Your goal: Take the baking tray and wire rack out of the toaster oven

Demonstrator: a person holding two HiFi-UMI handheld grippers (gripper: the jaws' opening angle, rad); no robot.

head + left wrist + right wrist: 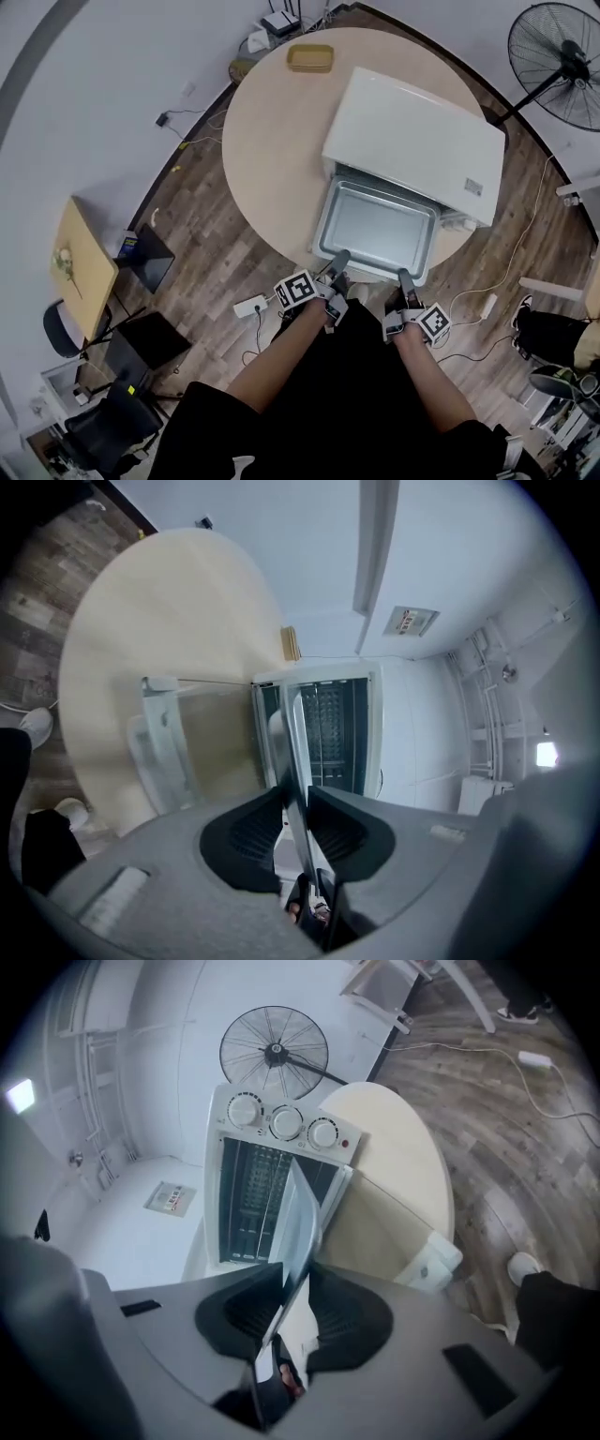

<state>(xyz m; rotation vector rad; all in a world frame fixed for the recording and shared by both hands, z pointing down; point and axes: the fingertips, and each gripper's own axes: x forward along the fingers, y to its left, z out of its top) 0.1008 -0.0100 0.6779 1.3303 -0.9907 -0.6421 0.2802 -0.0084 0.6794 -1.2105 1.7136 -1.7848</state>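
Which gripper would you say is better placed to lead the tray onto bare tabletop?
Left gripper, probably: it and the right gripper both clamp the tray, but bare tabletop lies beside it.

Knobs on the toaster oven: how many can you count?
3, in one row on the toaster oven: outer knob, middle knob, and last knob beside the red light.

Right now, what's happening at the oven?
A person holds a claw in each hand. The left claw and the right claw are both shut on the near rim of the baking tray, which sticks out of the open white toaster oven on the round table. What looks like the wire rack sits inside the oven, not yet taken out.
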